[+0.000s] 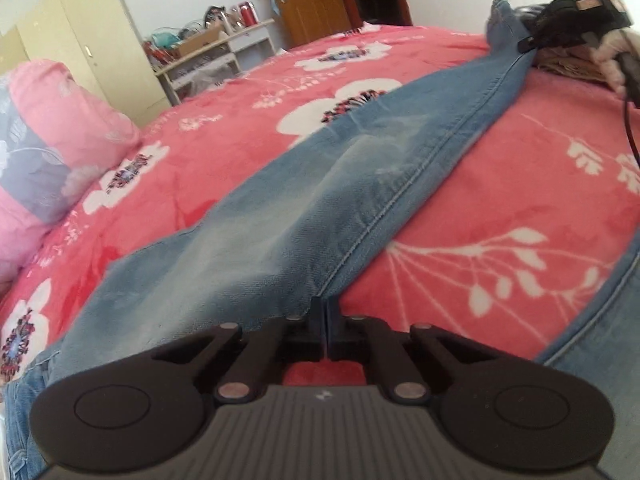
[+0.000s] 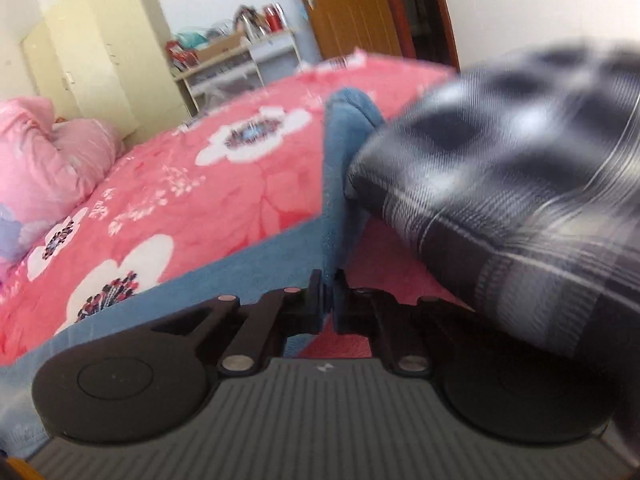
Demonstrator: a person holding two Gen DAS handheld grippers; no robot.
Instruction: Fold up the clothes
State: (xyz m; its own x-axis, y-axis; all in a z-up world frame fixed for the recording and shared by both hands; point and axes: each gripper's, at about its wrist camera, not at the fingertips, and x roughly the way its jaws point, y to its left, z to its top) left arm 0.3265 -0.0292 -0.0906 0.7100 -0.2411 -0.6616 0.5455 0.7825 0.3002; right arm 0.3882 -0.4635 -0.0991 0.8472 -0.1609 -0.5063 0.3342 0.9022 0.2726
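**Operator:** My left claw (image 1: 325, 312) is pinched right down on the seam edge of the jeans (image 1: 320, 184), denim caught between its two fingers. The leg runs straight ahead of it across the pink flowered blanket (image 1: 500, 184) to the far upper right, where my right claw (image 1: 532, 42) has the other end.

**Spotter:** And the right one, from its own camera?

**Operator:** Closed too, right claw (image 2: 329, 292) nipping a fold of the jeans (image 2: 336, 184) that stands up just ahead of its tips. A checked garment (image 2: 520, 184) bulges close on its right, blurred; I can't tell whether it touches the denim.

**Spotter:** So how far along are we?

**Operator:** Early, I'd judge. The leg is stretched long and flat between my two claws, so no lengthwise fold has been brought over yet. More denim shows at the lower right of my left claw, loose. What's left: bring the ends together, halve it again, then the checked piece.

**Spotter:** The pillow (image 1: 48, 140)?

**Operator:** Off to the left of both claws, well apart.
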